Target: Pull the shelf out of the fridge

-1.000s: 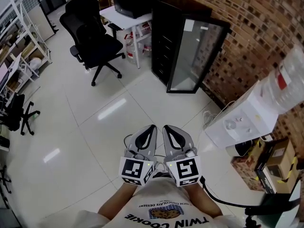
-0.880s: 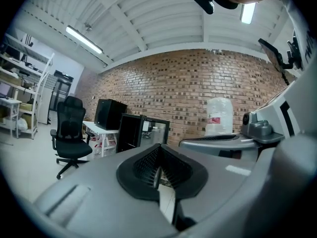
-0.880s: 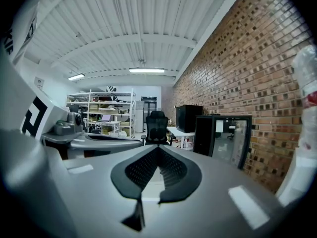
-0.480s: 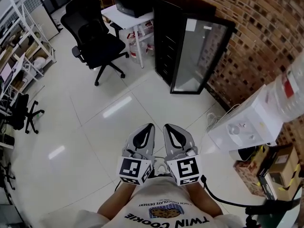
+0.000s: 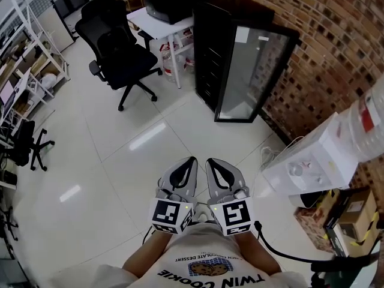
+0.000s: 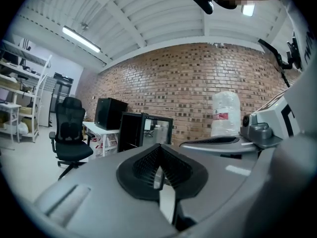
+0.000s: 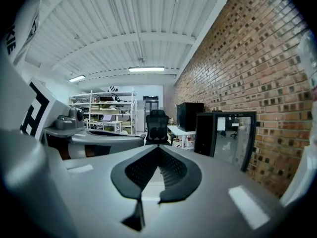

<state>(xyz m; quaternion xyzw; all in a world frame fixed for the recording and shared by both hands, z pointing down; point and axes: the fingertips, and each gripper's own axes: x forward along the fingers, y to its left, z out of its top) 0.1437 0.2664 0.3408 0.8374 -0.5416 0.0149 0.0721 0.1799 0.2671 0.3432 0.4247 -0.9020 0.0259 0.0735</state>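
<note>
The left gripper (image 5: pixel 191 161) and right gripper (image 5: pixel 210 161) are both closed on nothing, held at the person's waist. They are well apart from the fridge (image 5: pixel 207 47), which stands at the floor's edge by the brick wall. Its shelf cannot be made out from here. The open glass door (image 5: pixel 255 77) may block a straight pull, so the shelf could snag or tilt.

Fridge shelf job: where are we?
Done: the door of the fridge stands open. In hand: nothing; left gripper and right gripper are shut, empty, near the body, apart from the fridge. Left: approach, grip the shelf (not discernible here), pull it out.
</note>
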